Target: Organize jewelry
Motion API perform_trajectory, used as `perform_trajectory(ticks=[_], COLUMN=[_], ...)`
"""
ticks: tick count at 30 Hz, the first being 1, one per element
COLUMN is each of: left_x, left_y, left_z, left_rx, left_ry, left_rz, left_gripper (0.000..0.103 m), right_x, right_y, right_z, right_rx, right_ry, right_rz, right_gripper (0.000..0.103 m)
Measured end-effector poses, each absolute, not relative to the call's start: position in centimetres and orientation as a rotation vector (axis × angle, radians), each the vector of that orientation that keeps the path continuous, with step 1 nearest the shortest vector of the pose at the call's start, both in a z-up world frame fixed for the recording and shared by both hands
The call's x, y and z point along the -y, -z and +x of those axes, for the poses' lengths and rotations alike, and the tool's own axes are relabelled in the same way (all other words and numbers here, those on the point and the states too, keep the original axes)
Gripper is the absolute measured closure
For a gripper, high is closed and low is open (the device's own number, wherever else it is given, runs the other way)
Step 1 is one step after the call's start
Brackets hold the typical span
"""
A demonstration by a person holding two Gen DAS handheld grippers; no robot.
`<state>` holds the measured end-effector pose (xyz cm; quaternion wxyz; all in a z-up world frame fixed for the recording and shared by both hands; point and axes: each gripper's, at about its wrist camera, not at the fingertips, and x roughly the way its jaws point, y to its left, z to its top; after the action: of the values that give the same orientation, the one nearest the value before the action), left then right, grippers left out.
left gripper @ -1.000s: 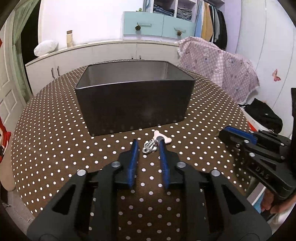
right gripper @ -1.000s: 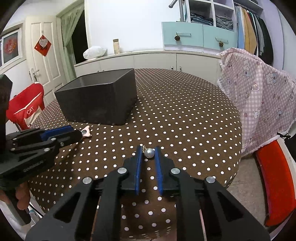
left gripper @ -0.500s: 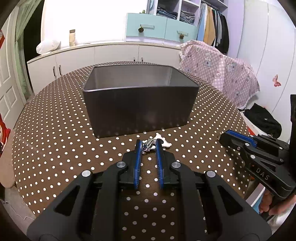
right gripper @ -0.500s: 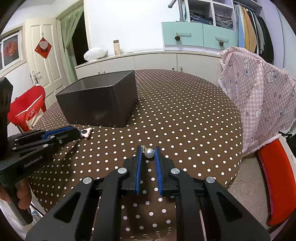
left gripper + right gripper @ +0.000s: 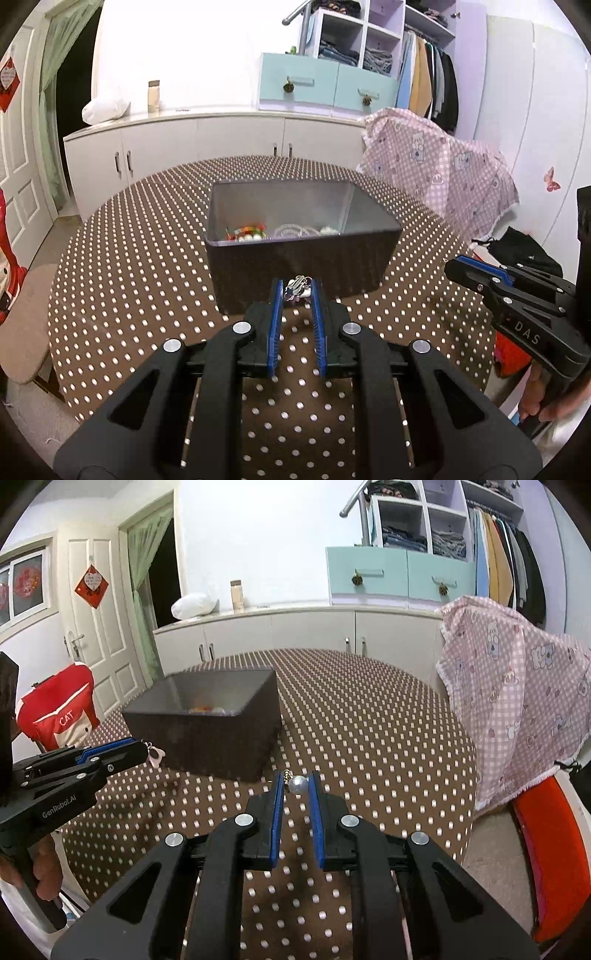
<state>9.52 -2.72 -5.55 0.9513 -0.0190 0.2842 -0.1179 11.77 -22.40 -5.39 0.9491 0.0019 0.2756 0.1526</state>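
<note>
- Jewelry is shown in three places: a small silver metal clasp cluster with a pale pink charm (image 5: 296, 288), a grey pearl bead on a short gold chain (image 5: 297, 785), and coloured beads with a white strand (image 5: 280, 232) lying inside the dark rectangular storage box (image 5: 303, 266).
- Left gripper (image 5: 296, 291): the blue pads are clenched on the silver clasp cluster, which is carried clear of the brown white-dotted tablecloth (image 5: 140, 266), just in front of the box's near wall; from the right wrist view the pink charm is seen dangling at the fingertips.
- Right gripper (image 5: 297, 784): the pearl bead is pinched between the blue pads and held above the cloth, to the right of the box.
- Change noted: a second earlier both pieces were at cloth level and the box interior was hidden; both are now raised, and the contents of the box are seen over its rim.
- Meaning for the task: pick-up is judged complete for both pieces; carrying over the rim and release into the box are judged to remain.
</note>
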Motion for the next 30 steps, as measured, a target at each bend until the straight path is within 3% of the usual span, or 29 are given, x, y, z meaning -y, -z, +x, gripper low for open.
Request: perform_trajectory(ticks=[18,26,27,28,29,30], left_x=[1.4,0.6,0.5,0.4,0.3,0.2], left_y=[3.1,4.6,5.0,5.3,5.7,5.9], left_z=[11.2,10.2,10.0,9.9,9.8,9.5], left_rx=[-0.493,-0.537,-0.551,-0.563,-0.569,-0.56], left_ry=[0.212,0.229,0.228,0.229,0.23,0.228], left_rz=[-0.05,-0.047,-0.044,-0.042,-0.043,-0.051], left_gripper=[0.087,0.087,0.081,0.053,0.033,0.024], right_x=[18.9,18.8,19.0,19.1,19.2,19.3], right_y=[2.7,3.2,3.2,3.3,3.4,3.4], right_z=[13.7,13.6,13.6,13.6,13.5,13.3], right_rx=[-0.483,-0.502,-0.507,-0.511,-0.513,-0.512], right_ry=[-0.402,-0.412,-0.41,-0.409,-0.409,-0.408], right_rz=[-0.046,-0.035,-0.03,-0.026,-0.024,-0.024], right_gripper=[0.091,0.091,0.091,0.091,0.091,0.091])
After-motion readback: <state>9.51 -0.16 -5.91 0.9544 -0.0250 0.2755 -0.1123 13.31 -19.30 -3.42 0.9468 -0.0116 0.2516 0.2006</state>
